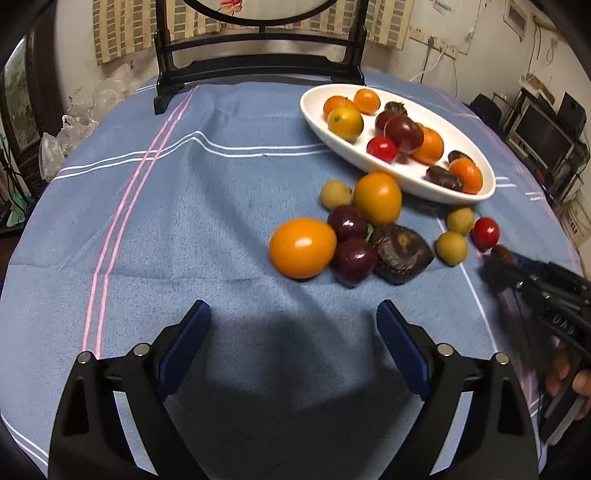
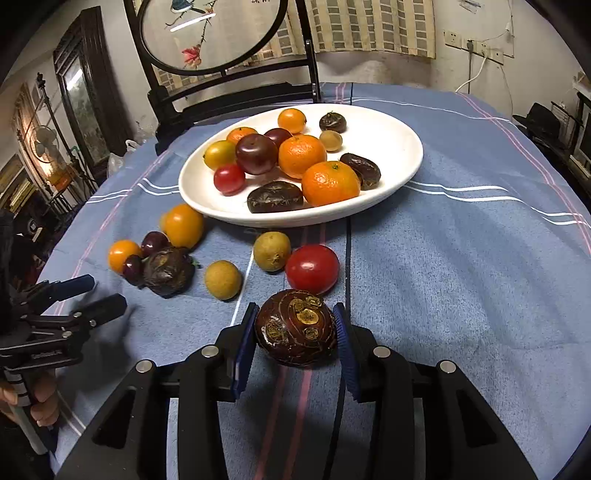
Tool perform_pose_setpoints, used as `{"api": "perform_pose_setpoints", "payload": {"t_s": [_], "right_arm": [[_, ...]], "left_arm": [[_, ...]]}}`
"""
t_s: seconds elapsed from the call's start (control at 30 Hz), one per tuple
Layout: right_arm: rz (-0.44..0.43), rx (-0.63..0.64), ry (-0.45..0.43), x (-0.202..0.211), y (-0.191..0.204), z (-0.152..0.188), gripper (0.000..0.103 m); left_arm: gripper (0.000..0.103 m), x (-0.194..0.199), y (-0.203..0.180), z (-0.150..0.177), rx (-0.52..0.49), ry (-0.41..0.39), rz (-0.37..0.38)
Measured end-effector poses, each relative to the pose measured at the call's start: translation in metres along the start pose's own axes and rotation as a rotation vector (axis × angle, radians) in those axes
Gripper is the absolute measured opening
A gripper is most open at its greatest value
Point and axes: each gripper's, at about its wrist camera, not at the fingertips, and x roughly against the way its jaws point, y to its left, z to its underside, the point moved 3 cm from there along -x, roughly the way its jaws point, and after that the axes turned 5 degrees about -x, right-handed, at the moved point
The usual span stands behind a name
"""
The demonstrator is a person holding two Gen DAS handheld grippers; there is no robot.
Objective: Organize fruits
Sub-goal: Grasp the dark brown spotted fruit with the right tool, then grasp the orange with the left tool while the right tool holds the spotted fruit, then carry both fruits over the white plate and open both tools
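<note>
table [image 2: 461, 258]: blue striped cloth | on it: white plate [image 2: 402, 147], loose fruits [image 2: 312, 267]

left tool [image 1: 293, 354] and right tool [image 2: 295, 347]: black plastic frames, blue ribbed pads, round silver screw heads at pivots.

— What do you see behind your desk [image 2: 461, 258]?
— You face a dark wooden screen stand [image 1: 258, 70], a checked curtain [image 2: 369, 26], a pale wall with sockets [image 2: 476, 46], and a framed picture [image 2: 83, 107] at left.

Right gripper [image 2: 295, 328] clamps a dark brown water chestnut [image 2: 295, 334] on blue cloth [image 2: 461, 277], near a white plate [image 2: 402, 155] of fruit.
</note>
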Motion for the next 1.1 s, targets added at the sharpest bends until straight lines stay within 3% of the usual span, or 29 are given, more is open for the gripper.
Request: {"api": "perform_pose_setpoints", "payload": {"t_s": [0.13,0.53,0.57,0.63,0.7,0.87,1.1], "right_arm": [[-0.025,0.018,-0.011,0.006,0.005,0.000,0.041],[-0.046,0.036,-0.003,0.007,0.011,0.002,0.041],[-0.047,0.040,-0.003,0.007,0.011,0.002,0.041],[-0.046,0.042,-0.005,0.007,0.012,0.002,0.041],[-0.043,0.045,-0.011,0.009,0.012,0.002,0.041],[-0.041,0.051,-0.035,0.012,0.013,0.000,0.041],[-0.071,0.040,-0.107,0.028,0.013,-0.006,0.041]], "left_arm": [[0.087,-0.010,0.008,-0.003,-0.030,0.042,-0.042],[0.077,-0.032,0.017,-0.037,-0.076,0.031,-0.064],[0.074,-0.033,0.015,-0.039,-0.082,0.021,-0.062],[0.043,-0.031,0.010,-0.041,-0.099,0.005,-0.028],[0.033,-0.028,0.001,-0.041,-0.140,-0.009,-0.065],[0.033,-0.012,-0.009,-0.030,-0.150,-0.022,-0.067],[0.033,0.039,-0.016,-0.033,-0.119,-0.099,0.037]]}}
